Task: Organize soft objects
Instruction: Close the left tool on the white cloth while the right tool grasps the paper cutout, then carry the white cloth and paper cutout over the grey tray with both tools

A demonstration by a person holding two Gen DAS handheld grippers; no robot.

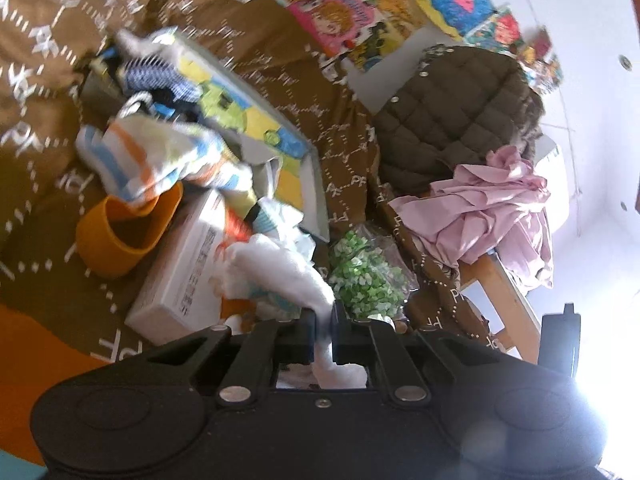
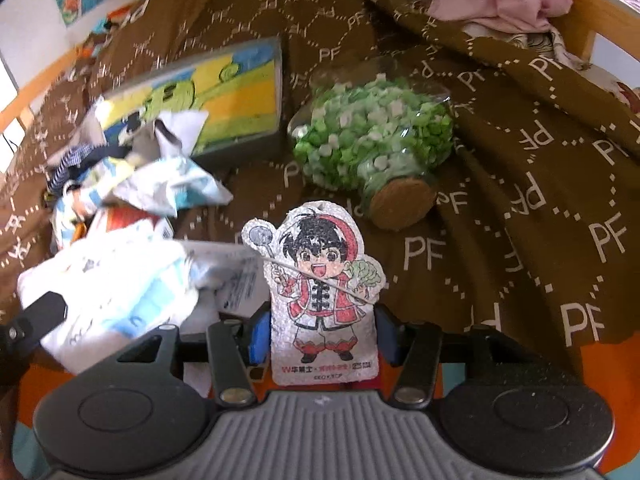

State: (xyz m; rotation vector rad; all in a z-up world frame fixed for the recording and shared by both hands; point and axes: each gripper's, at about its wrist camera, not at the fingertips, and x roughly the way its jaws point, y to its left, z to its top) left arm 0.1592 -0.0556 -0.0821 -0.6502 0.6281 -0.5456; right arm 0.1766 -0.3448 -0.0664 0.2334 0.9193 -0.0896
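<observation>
In the left wrist view, the pile of soft things lies at about ten o'clock on the brown bedspread [image 1: 48,128]: a striped cloth [image 1: 140,160] hangs over the rim of an orange cup [image 1: 120,236], and dark blue striped pieces [image 1: 156,76] sit higher, against a picture board [image 1: 248,120]. Below them is a white box [image 1: 180,280]. The left tongs [image 1: 323,320] are nearly closed and pinch a white soft cloth [image 1: 280,268], which rises from the jaws toward eleven o'clock. At three o'clock a pink garment [image 1: 492,208] lies crumpled on a wooden frame, with a quilted brown jacket [image 1: 452,116] above it.

In the right wrist view, the same cloth heap [image 2: 132,184] is at nine o'clock. In the middle, the right tongs [image 2: 323,340] stand about half open and, as far as I can judge, press on the sides of a flat cartoon figure pad [image 2: 320,280], held upright (it shows a boy with a ladle). At one o'clock lies a jar of green pieces [image 2: 372,144] with a cork end.

The task seems to be at its beginning: two things are gripped, but I see no sorted group yet, and most soft things are still mixed with boxes and boards.
</observation>
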